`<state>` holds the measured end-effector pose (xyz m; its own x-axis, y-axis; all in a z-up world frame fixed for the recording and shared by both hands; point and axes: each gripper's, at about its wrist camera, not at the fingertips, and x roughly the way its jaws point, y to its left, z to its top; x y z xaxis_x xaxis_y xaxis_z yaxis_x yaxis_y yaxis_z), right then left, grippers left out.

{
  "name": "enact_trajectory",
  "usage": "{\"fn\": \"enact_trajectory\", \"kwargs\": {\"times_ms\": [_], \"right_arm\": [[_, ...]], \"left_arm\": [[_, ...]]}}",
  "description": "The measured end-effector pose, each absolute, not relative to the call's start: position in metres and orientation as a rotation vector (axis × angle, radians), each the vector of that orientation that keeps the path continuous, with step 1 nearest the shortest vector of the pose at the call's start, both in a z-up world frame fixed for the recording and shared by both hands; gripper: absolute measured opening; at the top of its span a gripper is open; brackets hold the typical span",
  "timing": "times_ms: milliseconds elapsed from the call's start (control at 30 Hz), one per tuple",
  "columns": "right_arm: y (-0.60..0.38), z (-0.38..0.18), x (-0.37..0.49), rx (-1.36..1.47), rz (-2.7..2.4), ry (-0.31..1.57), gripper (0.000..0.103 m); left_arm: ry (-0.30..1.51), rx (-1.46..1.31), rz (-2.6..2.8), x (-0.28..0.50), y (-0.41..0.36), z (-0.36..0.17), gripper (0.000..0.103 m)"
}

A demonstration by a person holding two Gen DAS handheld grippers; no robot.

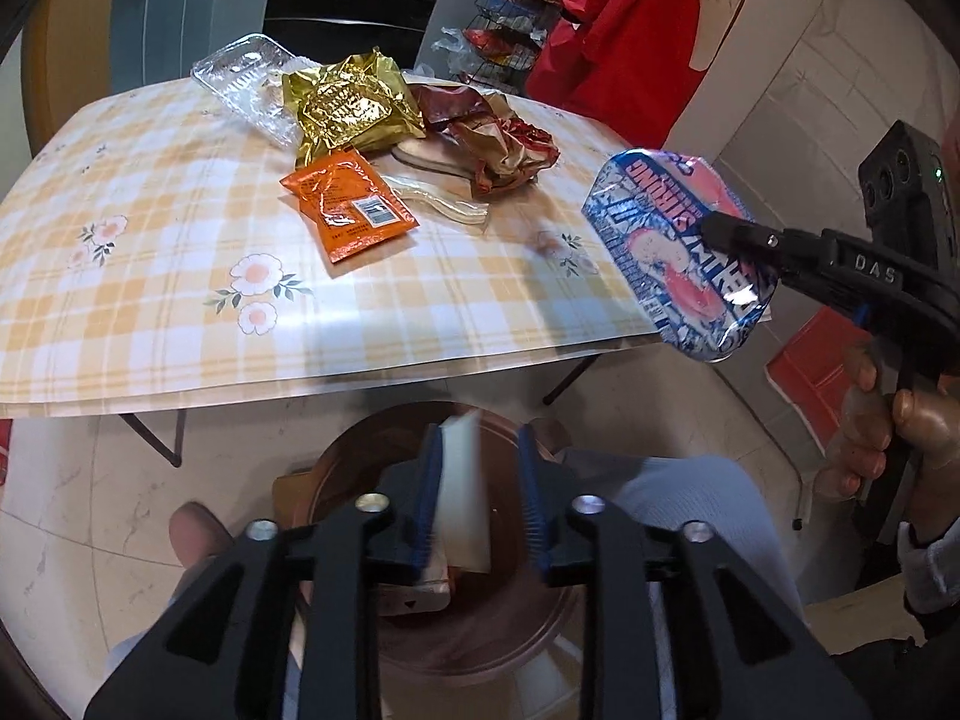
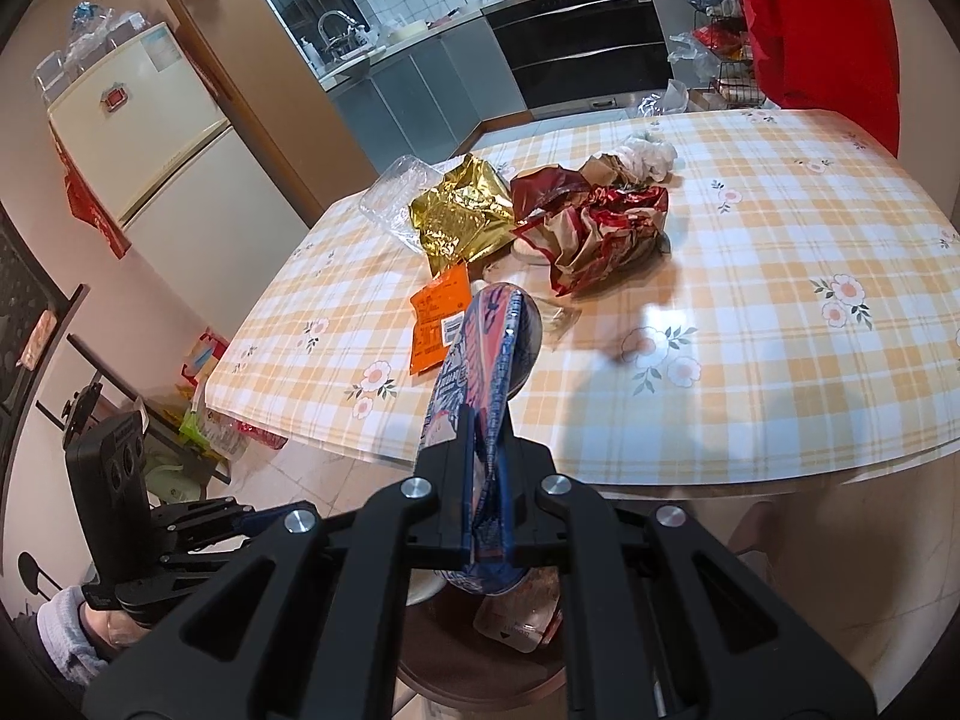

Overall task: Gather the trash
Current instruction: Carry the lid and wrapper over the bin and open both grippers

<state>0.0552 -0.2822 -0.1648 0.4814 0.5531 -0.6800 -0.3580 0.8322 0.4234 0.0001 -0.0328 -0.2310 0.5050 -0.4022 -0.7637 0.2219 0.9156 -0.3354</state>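
Right gripper (image 2: 486, 450) fingers clamp a crumpled blue-pink wrapper (image 1: 672, 252); left gripper (image 1: 480, 498) fingers stand apart around a blurred white scrap (image 1: 462, 498).

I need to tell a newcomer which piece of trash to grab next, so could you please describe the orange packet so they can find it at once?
Look at the table with the yellow checked cloth and find the heap of wrappers near its far side. The orange packet lies flat at the near edge of that heap, just in front of the crumpled gold bag. It is the only orange piece, with a white barcode label.
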Motion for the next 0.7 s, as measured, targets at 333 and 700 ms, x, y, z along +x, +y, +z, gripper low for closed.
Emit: {"fn": "enact_trajectory", "kwargs": {"times_ms": [333, 700], "right_arm": [[-0.274, -0.17, 0.048, 0.207, 0.586, 0.935, 0.01], [-0.257, -0.185, 0.034, 0.129, 0.623, 0.996, 0.01]], "left_arm": [[0.888, -0.271, -0.294, -0.004, -0.011, -0.212, 0.079], [0.781, -0.291, -0.042, -0.009, 0.038, -0.19, 0.097]]}}
